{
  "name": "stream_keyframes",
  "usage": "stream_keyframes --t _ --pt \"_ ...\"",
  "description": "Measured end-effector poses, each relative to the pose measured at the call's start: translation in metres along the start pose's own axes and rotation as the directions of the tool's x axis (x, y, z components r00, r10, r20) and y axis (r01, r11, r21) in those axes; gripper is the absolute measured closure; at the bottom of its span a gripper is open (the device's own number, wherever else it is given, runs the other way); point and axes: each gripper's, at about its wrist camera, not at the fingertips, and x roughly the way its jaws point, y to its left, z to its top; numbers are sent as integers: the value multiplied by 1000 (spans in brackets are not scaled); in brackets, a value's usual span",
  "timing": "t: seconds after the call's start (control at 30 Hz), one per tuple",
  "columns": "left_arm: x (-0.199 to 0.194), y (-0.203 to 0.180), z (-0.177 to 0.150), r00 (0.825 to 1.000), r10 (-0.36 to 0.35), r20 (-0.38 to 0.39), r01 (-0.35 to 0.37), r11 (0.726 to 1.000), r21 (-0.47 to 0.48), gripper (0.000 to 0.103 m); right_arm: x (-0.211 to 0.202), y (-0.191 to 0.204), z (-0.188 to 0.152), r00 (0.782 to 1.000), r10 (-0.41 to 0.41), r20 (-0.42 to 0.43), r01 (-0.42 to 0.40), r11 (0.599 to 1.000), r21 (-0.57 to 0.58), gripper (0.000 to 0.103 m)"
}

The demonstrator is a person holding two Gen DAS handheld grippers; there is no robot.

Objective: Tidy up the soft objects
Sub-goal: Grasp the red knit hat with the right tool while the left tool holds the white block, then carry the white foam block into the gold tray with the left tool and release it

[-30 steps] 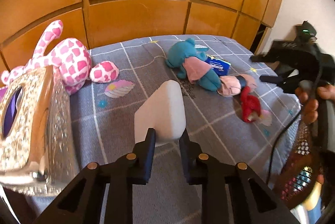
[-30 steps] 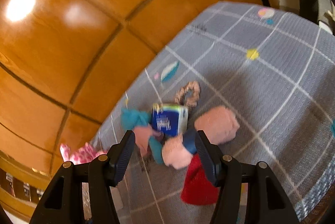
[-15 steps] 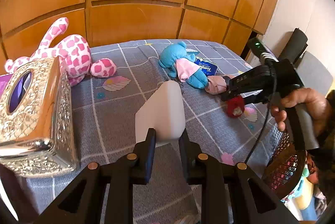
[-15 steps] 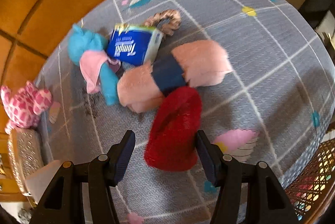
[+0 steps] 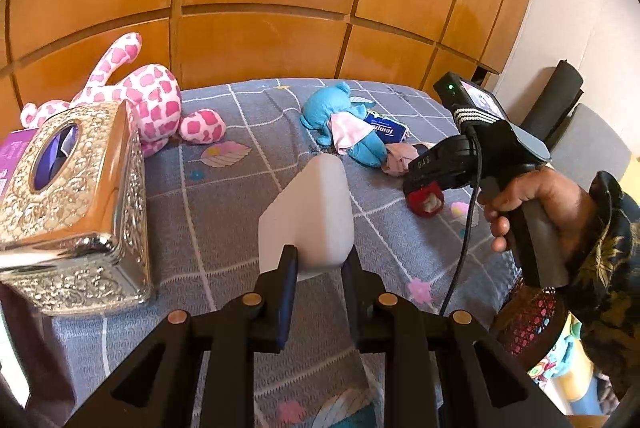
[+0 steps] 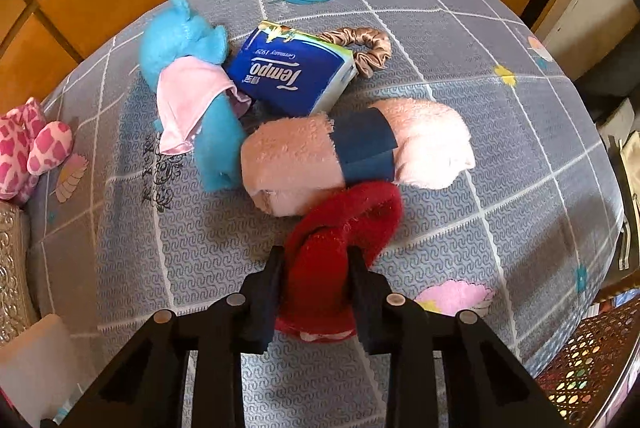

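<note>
Right gripper (image 6: 316,260) jaws closing on the red sock (image 6: 340,248), pads touching it; left gripper (image 5: 318,260) pinches a white sponge (image 5: 308,212).

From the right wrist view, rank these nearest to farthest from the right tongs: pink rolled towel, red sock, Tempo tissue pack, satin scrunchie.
1. red sock: between the closing right tongs.
2. pink rolled towel: just beyond the sock, touching it.
3. Tempo tissue pack: behind the towel, left of centre.
4. satin scrunchie: farthest, at the pack's far right corner.
</note>
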Motion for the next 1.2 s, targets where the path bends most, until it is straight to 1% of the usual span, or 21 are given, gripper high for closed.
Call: stream_keyframes --t 0.1,0.2,0.33,0.5,0.6,0.7,0.73,0.8,0.83,0.9,0.93,0.97,1.0,1.03,1.1,1.13,1.2 --pt "-8 1 -4 1000 7 7 -7 1000 1 81 2 -1 3 1000 3 -1 -3 1000 11 72" --pt "-22 10 -8 1000 21 17 -21 1000 -18 81 1 1 1 1000 -5 7 5 1000 8 72" --pt "-50 28 -13 997 49 54 -45 997 -66 81 0 12 -3 999 -35 27 36 999 -22 72" --pt "-91 58 -20 990 95 107 -77 984 -158 81 -4 25 -8 998 -51 41 53 997 -47 73" --pt "-119 80 -22 977 153 151 -118 969 -215 82 -6 30 -9 997 -55 45 57 997 -56 73" --pt "-150 110 -26 953 237 190 -176 940 -292 82 -7 33 -10 997 -60 48 63 996 -64 73" --pt "-162 125 -28 938 286 196 -212 920 -328 82 -7 33 -9 997 -60 49 63 996 -65 73" --pt "-174 147 -34 915 357 187 -269 886 -377 82 -7 34 -9 997 -63 51 67 995 -70 73" --pt "-182 164 -39 896 410 173 -312 855 -415 82 -7 36 -9 996 -66 53 70 995 -75 73" --pt "-191 190 -48 868 478 138 -370 805 -464 82 -9 37 -10 996 -70 56 74 994 -83 73" --pt "-195 208 -55 842 530 102 -420 762 -492 82 -9 37 -10 996 -71 57 76 993 -85 73" --pt "-197 220 -61 824 561 81 -449 734 -509 82 -10 38 -10 996 -73 59 78 993 -88 73" --pt "-199 234 -66 810 584 57 -473 707 -526 82 -10 39 -10 995 -74 60 79 993 -91 73" --pt "-201 253 -73 792 611 24 -500 670 -549 82 -11 39 -11 995 -75 60 81 992 -92 73" --pt "-202 274 -81 767 642 -10 -532 626 -570 82 -12 41 -12 995 -78 62 83 992 -95 73" --pt "-202 288 -86 753 657 -35 -550 600 -582 82 -13 42 -13 995 -79 64 85 992 -96 73" --pt "-203 303 -93 743 668 -50 -557 574 -599 82 -12 43 -13 995 -80 67 86 991 -99 73"
